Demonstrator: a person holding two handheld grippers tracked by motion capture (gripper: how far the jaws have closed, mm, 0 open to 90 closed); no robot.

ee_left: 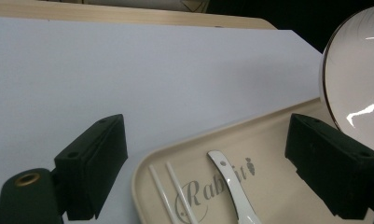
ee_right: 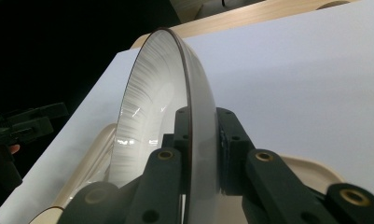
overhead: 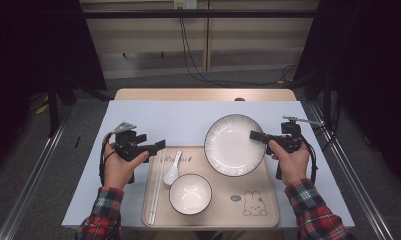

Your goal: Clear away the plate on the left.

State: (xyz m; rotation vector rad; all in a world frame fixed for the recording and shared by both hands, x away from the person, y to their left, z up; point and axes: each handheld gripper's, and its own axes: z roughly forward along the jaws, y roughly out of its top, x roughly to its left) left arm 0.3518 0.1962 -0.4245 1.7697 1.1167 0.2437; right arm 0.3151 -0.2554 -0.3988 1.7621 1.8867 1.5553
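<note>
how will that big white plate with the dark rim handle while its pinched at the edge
The glossy white dark-rimmed plate looks glazed, so probably slippery between the right tongs. It seems rigid and likely breakable. Gripped at one rim only, it may pivot.

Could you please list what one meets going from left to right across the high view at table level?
Left tool → chopsticks → spoon → bowl → plate → right tool.
</note>
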